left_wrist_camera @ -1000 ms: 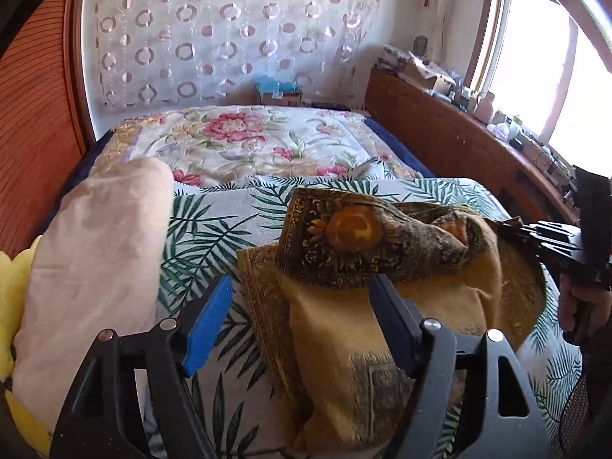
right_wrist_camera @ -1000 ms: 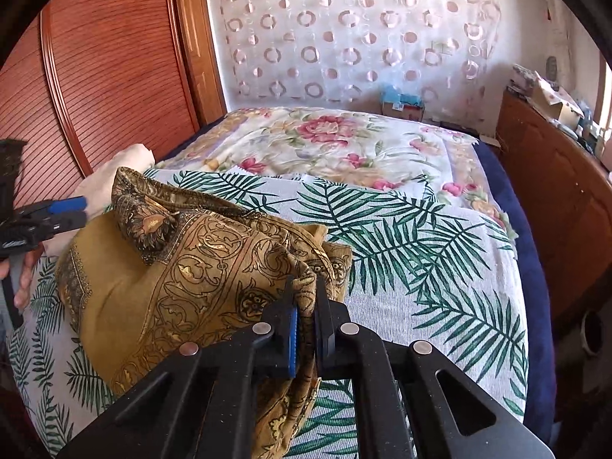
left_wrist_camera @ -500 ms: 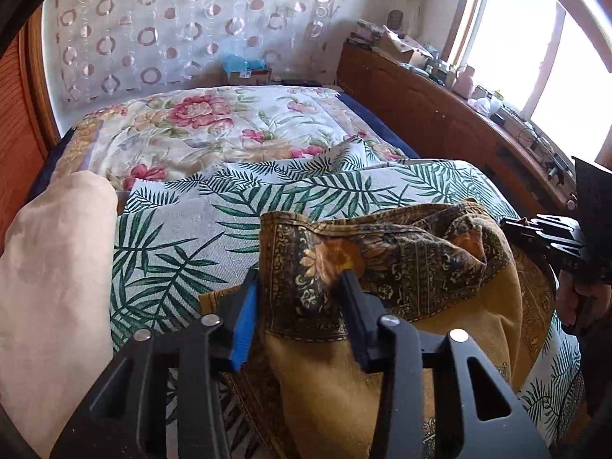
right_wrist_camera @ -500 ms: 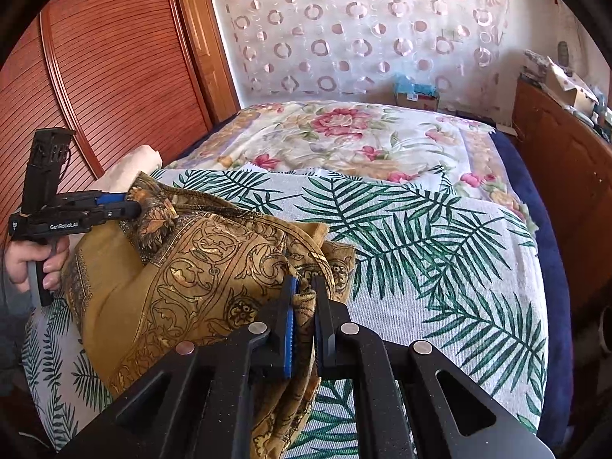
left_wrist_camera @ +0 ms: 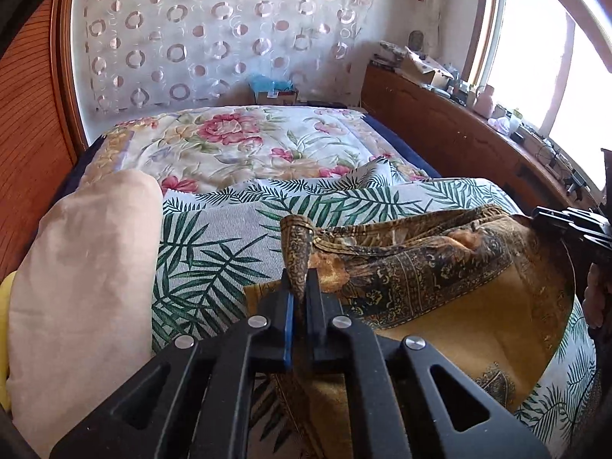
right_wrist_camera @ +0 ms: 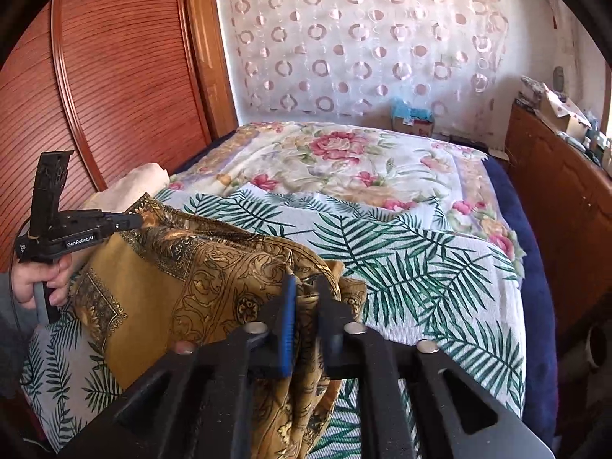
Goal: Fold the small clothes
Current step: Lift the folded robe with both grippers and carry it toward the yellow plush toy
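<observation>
Both grippers' fingers (left_wrist_camera: 310, 287) on cloth (right_wrist_camera: 214, 279)

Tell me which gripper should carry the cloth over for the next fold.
Probably left: the left gripper pinches a free corner of the mustard patterned cloth, while the right gripper clamps a bunched wad.

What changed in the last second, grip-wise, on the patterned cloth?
The left gripper went from open, short of the patterned cloth, to shut on its left corner. The right gripper stayed clamped on the opposite corner. Cloth remains bunched on the palm-print bedspread.
</observation>
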{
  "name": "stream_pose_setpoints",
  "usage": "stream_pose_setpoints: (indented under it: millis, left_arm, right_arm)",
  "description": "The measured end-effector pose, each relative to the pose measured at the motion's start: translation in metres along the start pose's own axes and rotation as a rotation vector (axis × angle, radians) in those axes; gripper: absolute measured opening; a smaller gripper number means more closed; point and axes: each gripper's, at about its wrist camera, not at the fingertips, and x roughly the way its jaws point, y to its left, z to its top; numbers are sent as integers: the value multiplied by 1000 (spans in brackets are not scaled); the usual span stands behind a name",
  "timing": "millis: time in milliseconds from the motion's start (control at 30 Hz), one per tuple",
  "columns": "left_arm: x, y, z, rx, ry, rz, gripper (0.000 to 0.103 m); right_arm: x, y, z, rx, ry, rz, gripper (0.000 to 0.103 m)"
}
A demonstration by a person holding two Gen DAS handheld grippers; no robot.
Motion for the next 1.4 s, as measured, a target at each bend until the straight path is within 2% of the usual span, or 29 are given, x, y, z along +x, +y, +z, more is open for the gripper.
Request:
stream_pose_setpoints:
  millis: [133, 167, 267, 333, 433, 500, 567, 600, 667, 733, 867, 967, 1000, 1133, 1200, 1233, 1267, 1300, 1400]
  left_arm:
    - [5, -1, 0, 1, 5, -2, 6]
    - [7, -1, 0, 1, 8, -1, 6]
    - [8, -3, -2, 7, 20, 4, 6]
    - [8, -3, -1, 13, 26, 19, 11]
    - [-2, -6, -1, 30, 12, 50, 23]
    - [-9, -6, -1, 32, -1, 43, 47]
    - [-16, -5, -2, 35, -5, 44, 49]
    - [-17, -3, -3, 35, 2, 48, 55]
    - [-16, 2, -5, 21, 19, 50, 60]
    - [-11, 7, -10, 1, 45, 48, 61]
    - [2, 9, -19, -21, 96, 13, 61]
    - [12, 13, -21, -68, 123, -30, 61]
    - [11, 13, -20, -70, 112, -33, 61]
    - [13, 11, -17, -76, 102, -51, 59]
    - [13, 9, -16, -85, 102, -98, 38]
    - [12, 11, -15, -89, 100, -100, 31]
    - [9, 11, -13, -96, 96, -118, 13]
    - [5, 11, -12, -104, 88, -138, 8]
    - [-17, 7, -7, -95, 34, -146, 7]
  right_arm:
    - [3, 2, -4, -13, 36, -32, 52]
    - [5, 2, -5, -16, 51, -37, 55]
    - [17, -1, -7, 0, 99, -62, 60]
    - [26, -7, -10, 35, 129, -46, 63]
    - [36, -15, -11, 91, 157, -3, 63]
    - [37, -17, -11, 107, 156, 9, 63]
    - [39, -17, -13, 106, 158, 13, 63]
    - [40, -17, -14, 107, 162, 17, 63]
    - [41, -20, -16, 107, 155, 18, 63]
    - [40, -20, -16, 100, 148, 15, 63]
    - [38, -20, -20, 95, 142, 24, 62]
    - [38, -20, -20, 90, 144, 51, 49]
    - [38, -19, -20, 91, 146, 59, 48]
    - [38, -17, -22, 100, 141, 103, 29]
    - [37, -18, -23, 105, 130, 130, 23]
    - [35, -19, -23, 102, 123, 134, 20]
    - [33, -19, -22, 101, 113, 137, 18]
    - [31, -18, -22, 101, 103, 138, 17]
    - [16, -12, -17, 77, 55, 126, 15]
